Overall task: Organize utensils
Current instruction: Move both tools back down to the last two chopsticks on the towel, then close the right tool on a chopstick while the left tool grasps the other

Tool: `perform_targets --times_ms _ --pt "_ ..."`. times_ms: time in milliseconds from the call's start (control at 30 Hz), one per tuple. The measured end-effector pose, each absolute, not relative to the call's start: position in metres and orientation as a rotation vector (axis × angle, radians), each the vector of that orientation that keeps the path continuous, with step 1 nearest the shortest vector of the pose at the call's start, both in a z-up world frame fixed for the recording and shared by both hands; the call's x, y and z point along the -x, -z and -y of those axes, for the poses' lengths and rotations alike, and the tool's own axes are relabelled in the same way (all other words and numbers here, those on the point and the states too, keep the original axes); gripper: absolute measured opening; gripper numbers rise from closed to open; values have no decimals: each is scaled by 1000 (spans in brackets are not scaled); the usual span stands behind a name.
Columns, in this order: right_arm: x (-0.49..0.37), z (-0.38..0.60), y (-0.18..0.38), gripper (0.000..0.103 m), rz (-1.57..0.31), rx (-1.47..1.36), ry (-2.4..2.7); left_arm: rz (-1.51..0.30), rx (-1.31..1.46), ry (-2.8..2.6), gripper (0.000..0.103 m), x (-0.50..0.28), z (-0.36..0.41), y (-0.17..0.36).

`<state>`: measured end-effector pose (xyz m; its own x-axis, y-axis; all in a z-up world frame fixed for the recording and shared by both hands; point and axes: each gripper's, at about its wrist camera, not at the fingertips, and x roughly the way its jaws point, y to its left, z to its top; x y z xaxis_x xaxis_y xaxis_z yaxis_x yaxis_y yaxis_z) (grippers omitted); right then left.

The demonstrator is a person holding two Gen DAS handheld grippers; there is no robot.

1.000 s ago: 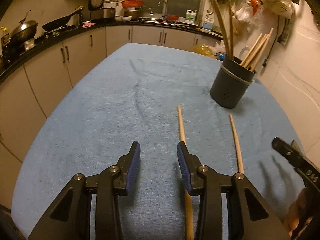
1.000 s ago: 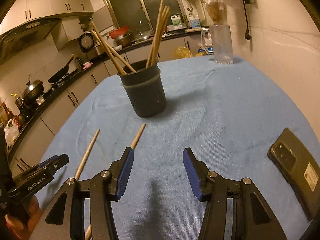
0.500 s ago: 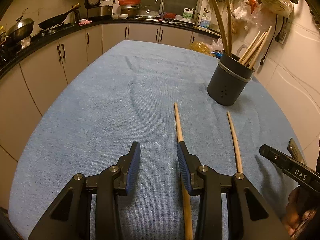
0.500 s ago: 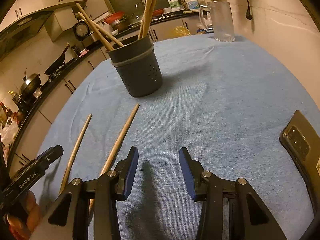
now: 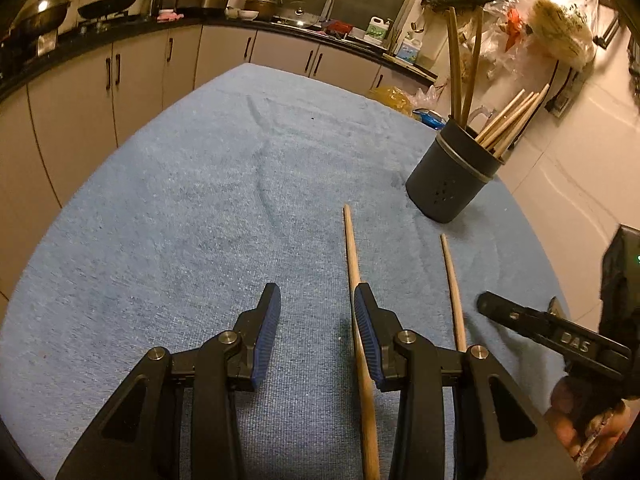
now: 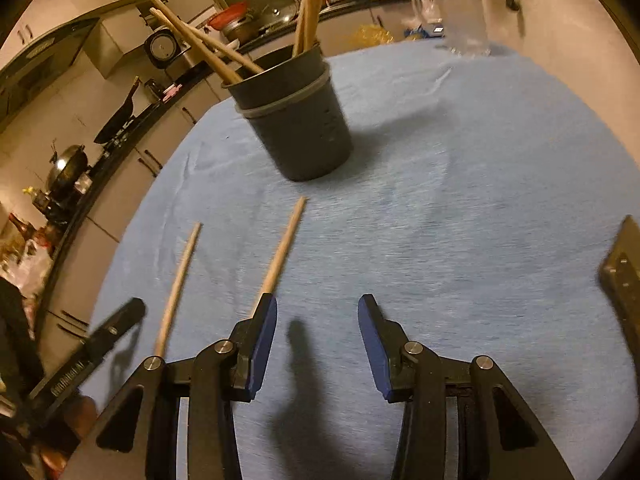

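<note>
Since a second ago my right gripper (image 6: 317, 336) has crept toward the two loose chopsticks (image 6: 282, 250) and narrowed, still holding nothing. They lie lengthwise toward the holder (image 6: 296, 136) on the blue cloth (image 6: 460, 220), just left of its fingers. Left gripper (image 5: 316, 328) hasn't budged, half open, empty, one stick (image 5: 352, 248) passing under its right finger.

Blue-clothed table (image 5: 200, 200): dark holder (image 5: 448, 184), 2 loose chopsticks (image 5: 352, 248), phone (image 6: 624, 272)

Two chopsticks (image 5: 352, 252) lie before the holder (image 5: 450, 184).
</note>
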<state>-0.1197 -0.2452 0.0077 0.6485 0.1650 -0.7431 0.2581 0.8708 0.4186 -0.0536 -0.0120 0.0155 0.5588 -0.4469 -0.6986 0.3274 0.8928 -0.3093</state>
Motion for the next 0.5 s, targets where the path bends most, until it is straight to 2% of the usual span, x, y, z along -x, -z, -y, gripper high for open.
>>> perform_targets --times_ms 100,200,267,333,367,500 --pt "105 231 -9 45 -898 -483 64 -871 162 469 37 53 12 -15" --pt "90 214 -10 38 -926 -444 52 -864 163 474 37 53 12 -15" --pt "82 200 -11 25 -951 -372 63 -867 166 474 37 53 12 -15" --pt "77 191 -12 20 -968 -316 69 -869 165 469 37 53 12 -15" --pt "76 187 -13 12 -977 -289 64 -870 162 464 37 52 12 -15" --pt "78 185 -14 11 -998 -187 35 -870 147 461 37 53 15 -17"
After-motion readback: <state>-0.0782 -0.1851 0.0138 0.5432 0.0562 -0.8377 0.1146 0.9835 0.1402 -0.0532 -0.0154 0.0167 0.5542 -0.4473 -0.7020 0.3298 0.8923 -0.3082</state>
